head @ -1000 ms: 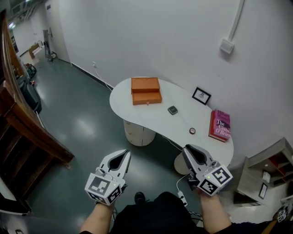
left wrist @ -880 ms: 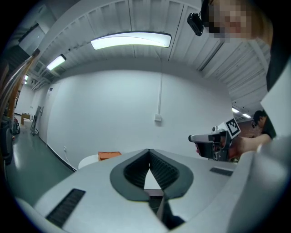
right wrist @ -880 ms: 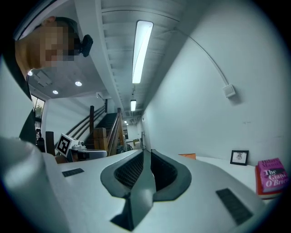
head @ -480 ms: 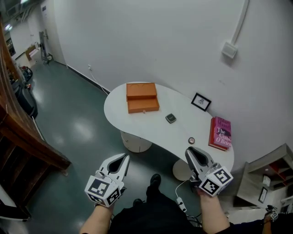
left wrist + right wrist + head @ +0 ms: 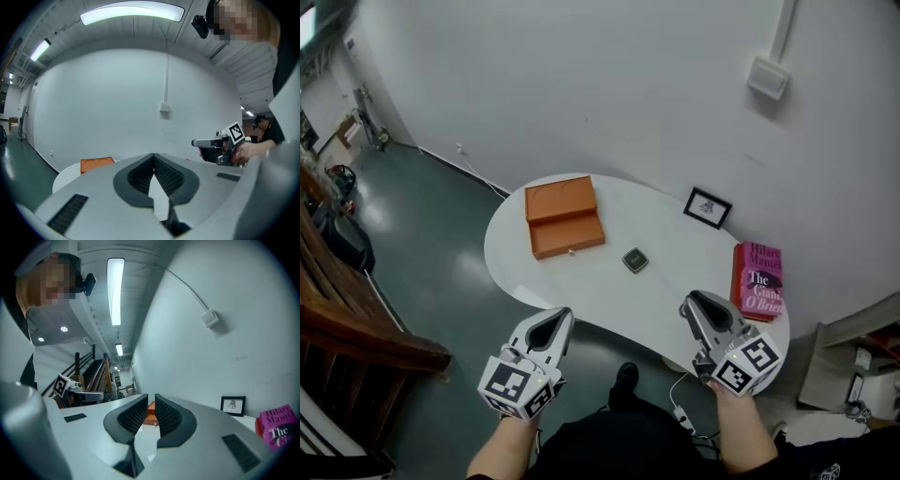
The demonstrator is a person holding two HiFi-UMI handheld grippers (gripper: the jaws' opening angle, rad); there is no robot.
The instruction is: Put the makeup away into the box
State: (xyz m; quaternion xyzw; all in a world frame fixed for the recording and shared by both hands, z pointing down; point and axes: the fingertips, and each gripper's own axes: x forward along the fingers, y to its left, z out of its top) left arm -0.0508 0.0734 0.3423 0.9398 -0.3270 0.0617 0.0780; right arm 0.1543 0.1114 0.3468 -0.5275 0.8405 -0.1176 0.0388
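My left tongs and right tongs were pressed together, empty; the dark square compact lay ahead, nearer the right tongs.

Left gripper, right gripper: jaws together, empty.

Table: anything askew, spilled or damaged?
Nothing stands out. The box, compact, picture and book sit tidily on the table; nothing is spilled, tipped or visibly damaged.
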